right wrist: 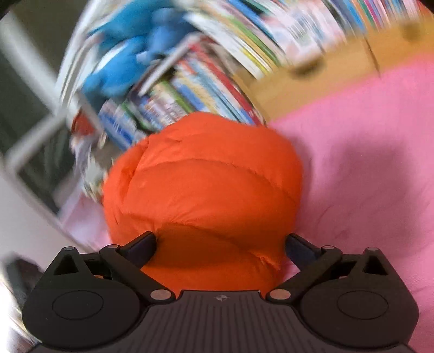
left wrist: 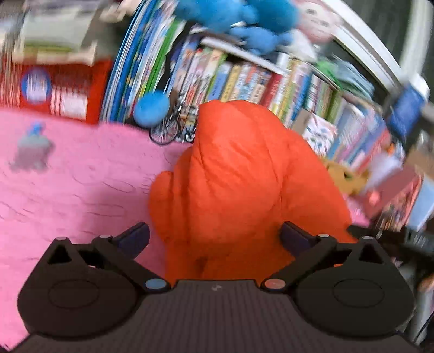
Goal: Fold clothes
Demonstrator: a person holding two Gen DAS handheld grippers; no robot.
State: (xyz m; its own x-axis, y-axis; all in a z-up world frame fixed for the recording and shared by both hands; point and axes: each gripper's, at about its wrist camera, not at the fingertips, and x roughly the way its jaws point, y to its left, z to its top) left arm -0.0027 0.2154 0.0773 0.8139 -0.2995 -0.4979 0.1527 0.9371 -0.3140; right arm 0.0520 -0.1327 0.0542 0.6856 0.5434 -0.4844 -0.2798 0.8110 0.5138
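Note:
A puffy orange quilted jacket (left wrist: 238, 168) lies bunched in a rounded heap on the pink bedspread (left wrist: 81, 176), up against a shelf of books. My left gripper (left wrist: 215, 236) is open wide just in front of the heap, with the orange fabric showing between its fingers; the left finger is over the pink cover. In the right wrist view the same jacket (right wrist: 206, 179) fills the gap of my right gripper (right wrist: 221, 244), whose jaws stand wide apart on either side of the bundle's near end. I see no pinch in the fabric. Both views are motion-blurred.
Rows of books (left wrist: 271, 81) stand close behind the jacket, with a blue plush toy (left wrist: 244, 16) above them. A blue ball (left wrist: 152, 108), a small model bicycle (left wrist: 171, 127), a yellow plush (left wrist: 344, 176), a red box (left wrist: 62, 89) and a small grey toy (left wrist: 31, 152) sit nearby. Pink bedspread (right wrist: 366, 163) stretches rightward.

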